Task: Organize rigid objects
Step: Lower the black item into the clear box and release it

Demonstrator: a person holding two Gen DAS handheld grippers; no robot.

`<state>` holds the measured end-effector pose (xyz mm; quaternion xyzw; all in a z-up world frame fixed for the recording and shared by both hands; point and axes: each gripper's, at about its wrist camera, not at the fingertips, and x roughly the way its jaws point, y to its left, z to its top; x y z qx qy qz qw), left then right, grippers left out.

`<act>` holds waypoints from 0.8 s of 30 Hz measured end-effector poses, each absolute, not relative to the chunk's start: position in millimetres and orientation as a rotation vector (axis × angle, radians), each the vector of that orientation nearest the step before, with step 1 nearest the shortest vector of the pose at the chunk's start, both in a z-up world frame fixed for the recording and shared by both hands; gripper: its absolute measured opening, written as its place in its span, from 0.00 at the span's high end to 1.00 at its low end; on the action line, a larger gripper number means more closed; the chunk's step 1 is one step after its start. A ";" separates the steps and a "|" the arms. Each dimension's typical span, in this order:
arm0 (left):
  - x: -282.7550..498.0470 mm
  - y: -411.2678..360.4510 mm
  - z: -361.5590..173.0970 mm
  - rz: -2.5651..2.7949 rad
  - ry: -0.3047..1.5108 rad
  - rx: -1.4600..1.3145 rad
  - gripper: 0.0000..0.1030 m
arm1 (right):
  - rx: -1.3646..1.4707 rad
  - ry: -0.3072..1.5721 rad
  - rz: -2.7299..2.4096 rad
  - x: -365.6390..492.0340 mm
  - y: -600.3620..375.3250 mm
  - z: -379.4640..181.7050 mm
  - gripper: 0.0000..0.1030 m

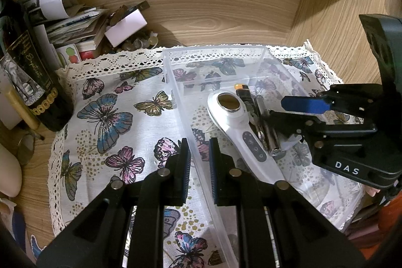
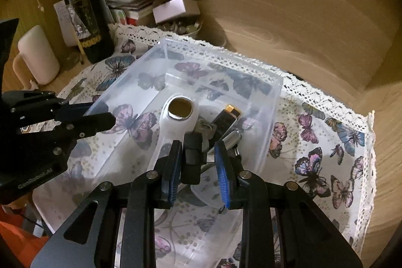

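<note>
**Clear bin, partly filled: one dark item on its way in**

Container: clear plastic bin (image 1: 176,82), open-topped, standing on a butterfly-print cloth (image 1: 105,117) with a lace edge, on a wooden surface.

Contents, lying together toward the near right of the bin floor:
- white handheld device (image 1: 236,127), round metallic head pointing to the far end, button strip on its handle;
- black lighter with a gold cap (image 2: 227,117), just right of the device's head;
- silver cylindrical piece (image 1: 266,127), lying lengthwise beside the device;
- keys or similar small metal parts (image 2: 204,128), too tangled to tell apart.

Left gripper (image 1: 199,160): jaws closed on the bin's left wall, one pad outside and one inside, steadying it.

Right gripper (image 2: 198,162): over the bin's near end, jaws narrowly parted and closed on a small black blocky object (image 2: 192,155); what the object is cannot be told.

Outside the cloth, far left, not part of the sorting as far as can be judged: dark wine bottle (image 1: 32,82), paper pile (image 1: 67,19), white candle (image 2: 37,54).

Progress, by judgement: well along. Several rigid items are already binned, none lies loose on the cloth, and the held black piece remains to be released inside.
</note>
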<state>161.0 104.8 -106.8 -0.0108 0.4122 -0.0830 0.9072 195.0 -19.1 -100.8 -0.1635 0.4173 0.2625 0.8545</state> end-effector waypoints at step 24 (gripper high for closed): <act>161.1 105.6 -107.5 -0.164 0.850 -0.010 0.88 | -0.170 0.657 0.247 150.3 -119.8 -41.5 0.28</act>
